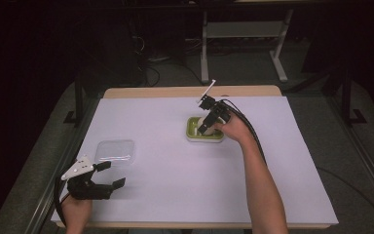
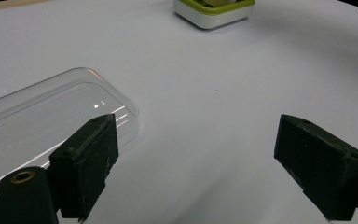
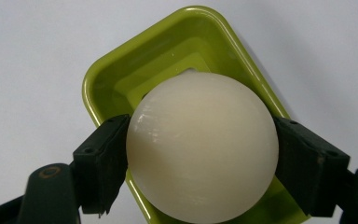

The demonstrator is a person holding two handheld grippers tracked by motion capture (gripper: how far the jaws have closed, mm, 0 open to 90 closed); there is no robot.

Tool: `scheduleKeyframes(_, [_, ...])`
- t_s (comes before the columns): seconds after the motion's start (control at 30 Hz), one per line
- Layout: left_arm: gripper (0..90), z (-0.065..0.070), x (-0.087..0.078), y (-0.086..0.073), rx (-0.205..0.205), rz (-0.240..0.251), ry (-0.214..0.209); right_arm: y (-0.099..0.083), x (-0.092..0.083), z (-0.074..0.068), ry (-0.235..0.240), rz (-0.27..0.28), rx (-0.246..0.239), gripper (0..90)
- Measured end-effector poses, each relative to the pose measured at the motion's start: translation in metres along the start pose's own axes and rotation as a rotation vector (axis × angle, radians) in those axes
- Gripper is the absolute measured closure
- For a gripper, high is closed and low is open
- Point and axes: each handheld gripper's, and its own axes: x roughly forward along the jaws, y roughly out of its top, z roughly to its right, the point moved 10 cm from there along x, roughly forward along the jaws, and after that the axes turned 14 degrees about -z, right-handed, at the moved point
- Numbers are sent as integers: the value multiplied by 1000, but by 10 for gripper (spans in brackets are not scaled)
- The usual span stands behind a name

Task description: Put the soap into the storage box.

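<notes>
Ball gripped over the green tray

Ball (image 3: 202,147), cream-white and round with no long axis to speak of, sits clamped between the jaws of the right gripper (image 3: 200,163), one jaw on each side. It is over the green tray (image 3: 121,79) at the table's (image 1: 175,185) far middle. The tray's long axis runs left to right in the high view. The left gripper (image 2: 209,163) hangs with jaws wide apart just beside the clear lid (image 2: 37,121), near the table's front left.
</notes>
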Motion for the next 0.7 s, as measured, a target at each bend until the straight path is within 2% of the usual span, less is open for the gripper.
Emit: scheduleKeyframes(0.7, [130, 0, 0, 0, 1, 3, 1, 0, 8, 2, -2, -22, -1, 222])
